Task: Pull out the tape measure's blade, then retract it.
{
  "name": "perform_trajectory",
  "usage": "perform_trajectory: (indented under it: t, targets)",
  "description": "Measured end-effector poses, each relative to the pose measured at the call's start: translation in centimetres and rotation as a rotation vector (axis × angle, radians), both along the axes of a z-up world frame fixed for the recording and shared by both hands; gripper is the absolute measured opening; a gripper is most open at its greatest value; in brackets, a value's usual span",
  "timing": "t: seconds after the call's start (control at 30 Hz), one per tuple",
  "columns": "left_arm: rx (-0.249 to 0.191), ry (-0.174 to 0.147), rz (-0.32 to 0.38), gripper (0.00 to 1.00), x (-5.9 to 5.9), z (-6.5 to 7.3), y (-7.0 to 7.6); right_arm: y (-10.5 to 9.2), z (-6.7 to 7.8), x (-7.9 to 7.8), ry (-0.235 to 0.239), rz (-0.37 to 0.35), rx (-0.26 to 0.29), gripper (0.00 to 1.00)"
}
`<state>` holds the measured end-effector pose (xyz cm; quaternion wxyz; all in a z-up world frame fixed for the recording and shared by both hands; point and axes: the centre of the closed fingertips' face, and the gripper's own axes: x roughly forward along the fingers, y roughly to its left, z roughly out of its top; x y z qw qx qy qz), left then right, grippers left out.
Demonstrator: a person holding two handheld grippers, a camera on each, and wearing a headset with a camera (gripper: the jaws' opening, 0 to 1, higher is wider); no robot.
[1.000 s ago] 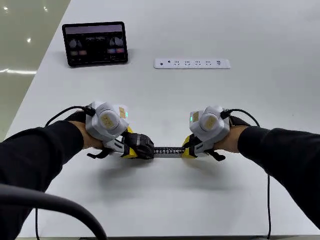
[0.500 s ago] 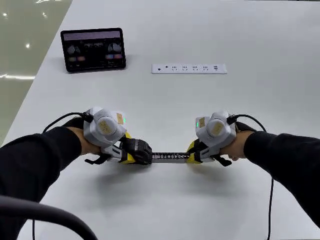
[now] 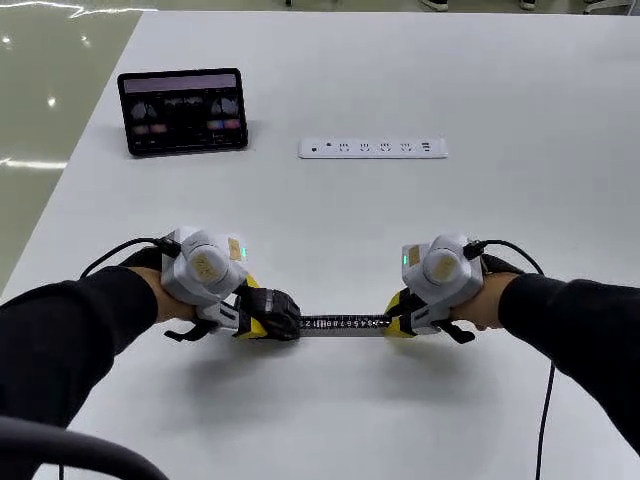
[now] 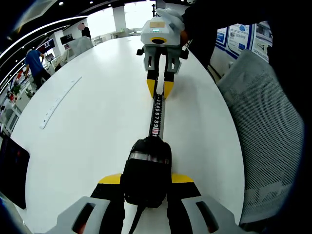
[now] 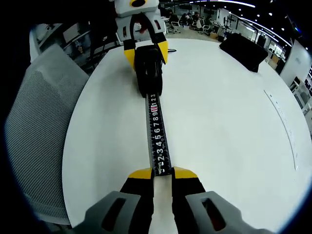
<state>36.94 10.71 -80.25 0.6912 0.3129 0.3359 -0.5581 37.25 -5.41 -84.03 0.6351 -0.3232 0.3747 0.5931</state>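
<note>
Firmly, left hand-held gripper (image 3: 254, 319) grips case (image 3: 279, 312), right hand-held gripper (image 3: 397, 324) blade (image 3: 343, 323)

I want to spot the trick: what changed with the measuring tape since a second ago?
The right gripper, shut on the blade, moved to the person's right, drawing more blade out. The left gripper stays clamped on the black case, about where it was. The tablet and power strip stayed put.

tape measure case (image 4: 146, 170): matt black plastic | table (image 3: 500, 80): smooth white
</note>
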Motion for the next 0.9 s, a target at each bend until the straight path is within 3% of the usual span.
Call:
perform_trajectory:
  t: [0.9]
  targets:
    - [-0.004,0.006,0.014,0.29,0.1,-0.1,0.1,-3.5,0.2,0.3,-0.014,-0.034,-0.025,0.07]
